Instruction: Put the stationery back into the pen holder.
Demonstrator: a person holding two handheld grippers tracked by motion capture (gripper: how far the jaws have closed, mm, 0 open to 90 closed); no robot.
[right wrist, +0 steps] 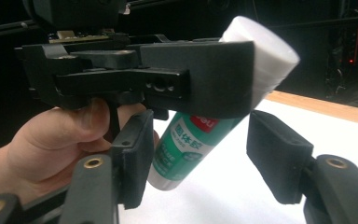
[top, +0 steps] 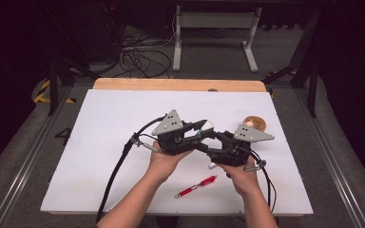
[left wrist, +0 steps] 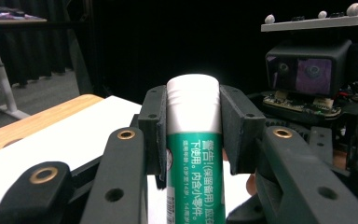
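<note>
A white table top (top: 104, 142) with a pale wooden far edge (top: 171, 84) stands on grey carpet (top: 19, 156). Beyond it, a white metal frame (top: 214, 28) and a tangle of black cables (top: 138, 57) lie on the floor. The surroundings are dark, with black curtains (left wrist: 42, 42) behind.

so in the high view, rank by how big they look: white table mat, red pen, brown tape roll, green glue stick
1. White table mat, by far the largest.
2. Red pen, the longest of the small things.
3. Brown tape roll.
4. Green glue stick, uncertain: the left gripper hides most of it, so it could outrank the roll.
</note>
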